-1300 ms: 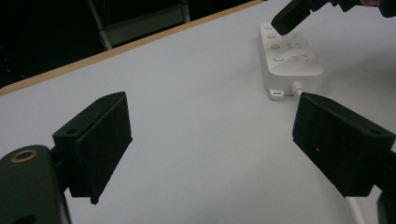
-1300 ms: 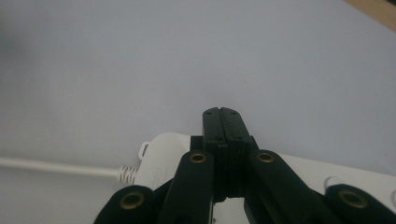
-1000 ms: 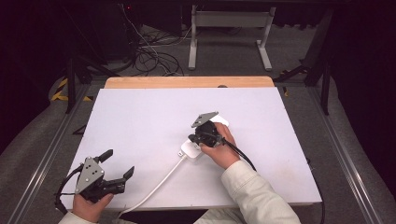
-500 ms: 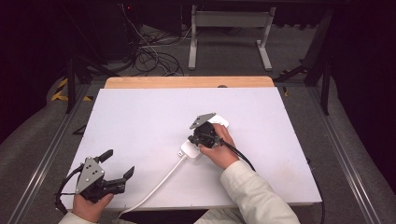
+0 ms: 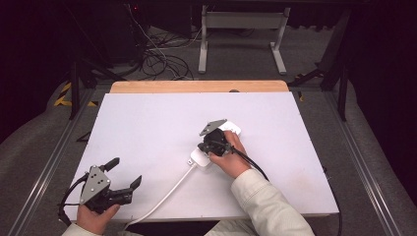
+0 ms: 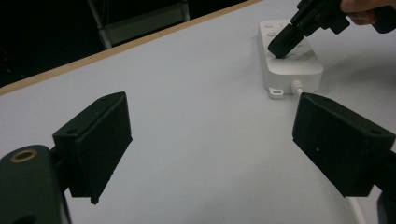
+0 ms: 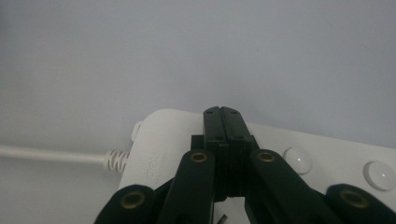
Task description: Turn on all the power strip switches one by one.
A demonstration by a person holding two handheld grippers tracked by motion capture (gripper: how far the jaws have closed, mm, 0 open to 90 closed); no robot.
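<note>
Lying flat near the middle of the white desk (image 5: pixel 147 128): a white power strip (image 6: pixel 289 58), its round buttons (image 7: pixel 299 158) facing up and its white cord (image 5: pixel 162 194) trailing off toward the near edge of the desk. Pressing down on the strip's top face, between the cord end and the buttons: the right gripper (image 7: pixel 222 114), jaws clenched flat together with nothing between them, tips touching the white casing. Wrapping that gripper from behind: the right hand (image 5: pixel 228 157), a pale sleeve (image 5: pixel 265 206) running back to the bottom edge of the high view. Hovering well apart from the strip, near the desk's front left corner: the left gripper (image 5: pixel 125 174), jaws released and spread wide, nothing between them but bare desk surface. Showing beyond those spread jaws, ahead and toward the right one in the left gripper view: the strip and the other gripper's black tip resting on it. Gripping the left gripper from below: the left hand (image 5: pixel 96 216). Lying past the far wooden edge of the desk: a tangle of cables (image 5: pixel 162 59) on the grey floor (image 5: pixel 314 54).
</note>
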